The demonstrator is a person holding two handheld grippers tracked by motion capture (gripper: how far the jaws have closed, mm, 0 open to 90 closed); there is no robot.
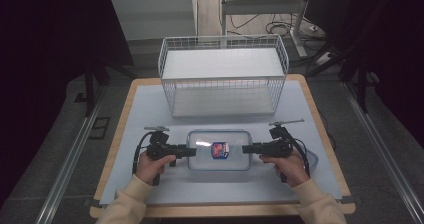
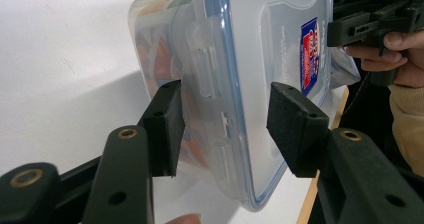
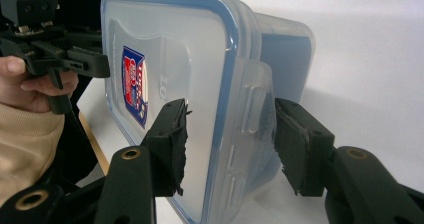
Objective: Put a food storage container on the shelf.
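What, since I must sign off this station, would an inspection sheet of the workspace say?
Surface: white mat on a wood-edged table, clean.
Job's things: clear lidded container, blue seal, lying flat near the front; white wire basket behind it with nothing inside.
Clutter: nothing seen.
Grippers: left claw closed over the container's left end latch, right claw over the right end latch; the pads appear to press lid and base.
Cables: one trails from each gripper; loose floor cables behind the table.
Surroundings: dark curtains at both sides, floor rails, a desk frame beyond.
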